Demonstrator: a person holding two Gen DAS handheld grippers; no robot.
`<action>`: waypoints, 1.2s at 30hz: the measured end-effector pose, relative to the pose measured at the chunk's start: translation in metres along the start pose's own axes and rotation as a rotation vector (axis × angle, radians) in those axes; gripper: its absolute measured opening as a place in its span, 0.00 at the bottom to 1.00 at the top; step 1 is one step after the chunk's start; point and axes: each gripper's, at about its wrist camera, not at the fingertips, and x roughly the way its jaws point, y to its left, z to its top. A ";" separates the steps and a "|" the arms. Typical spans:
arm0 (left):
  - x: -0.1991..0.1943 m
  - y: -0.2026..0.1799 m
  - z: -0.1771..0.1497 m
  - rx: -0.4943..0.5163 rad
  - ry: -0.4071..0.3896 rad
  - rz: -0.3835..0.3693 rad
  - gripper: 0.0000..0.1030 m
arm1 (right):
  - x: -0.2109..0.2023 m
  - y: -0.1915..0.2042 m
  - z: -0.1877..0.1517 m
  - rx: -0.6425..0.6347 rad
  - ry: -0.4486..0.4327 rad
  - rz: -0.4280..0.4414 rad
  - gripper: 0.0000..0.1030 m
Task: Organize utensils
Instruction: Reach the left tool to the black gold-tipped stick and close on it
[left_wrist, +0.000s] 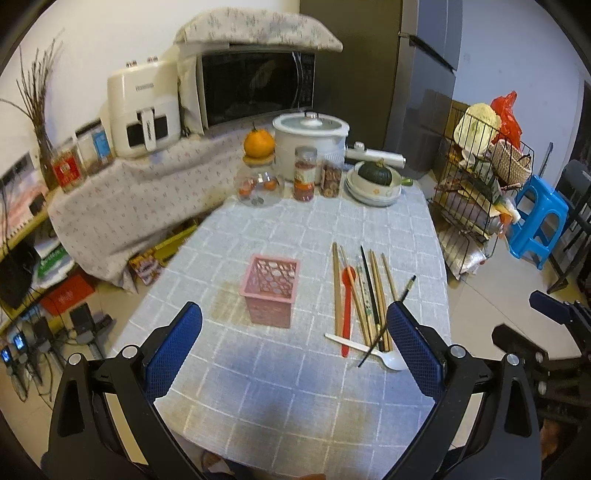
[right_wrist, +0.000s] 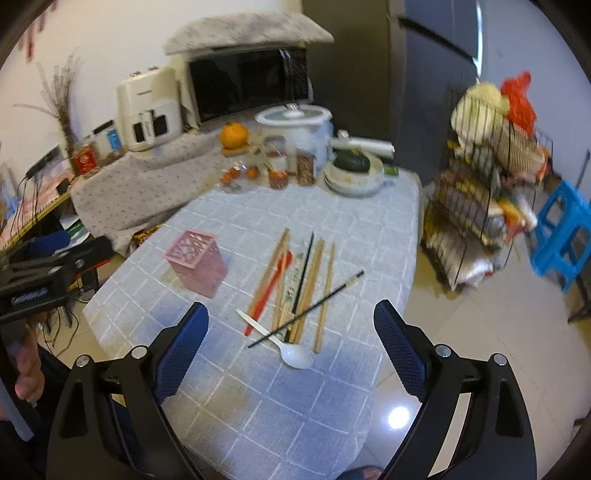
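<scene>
A pink lattice basket (left_wrist: 270, 290) stands empty on the checked tablecloth (left_wrist: 280, 387); it also shows in the right wrist view (right_wrist: 195, 261). To its right lies a pile of wooden chopsticks (left_wrist: 373, 291), a red spoon (left_wrist: 347, 310), black chopsticks (left_wrist: 388, 321) and a white plastic spoon (left_wrist: 369, 352). The same pile shows in the right wrist view: chopsticks (right_wrist: 314, 280), red spoon (right_wrist: 271, 286), white spoon (right_wrist: 286, 347). My left gripper (left_wrist: 293, 326) is open and empty above the near table. My right gripper (right_wrist: 291, 325) is open and empty, hovering over the near end of the pile.
At the table's far end stand a rice cooker (left_wrist: 310, 138), glass jars (left_wrist: 304, 173), an orange (left_wrist: 259, 143) and stacked bowls with a squash (left_wrist: 373, 184). A wire rack (left_wrist: 480, 184) and blue stool (left_wrist: 535, 218) stand right of the table. A microwave (left_wrist: 255, 86) sits behind.
</scene>
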 end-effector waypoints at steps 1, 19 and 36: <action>0.005 0.001 0.000 -0.005 0.018 -0.007 0.93 | 0.006 -0.007 0.002 0.024 0.026 0.013 0.86; 0.122 -0.058 -0.058 0.119 0.335 -0.139 0.73 | 0.144 -0.067 0.043 0.066 0.438 0.012 0.69; 0.217 -0.081 -0.095 0.240 0.480 -0.212 0.10 | 0.133 -0.075 0.052 0.098 0.379 0.027 0.66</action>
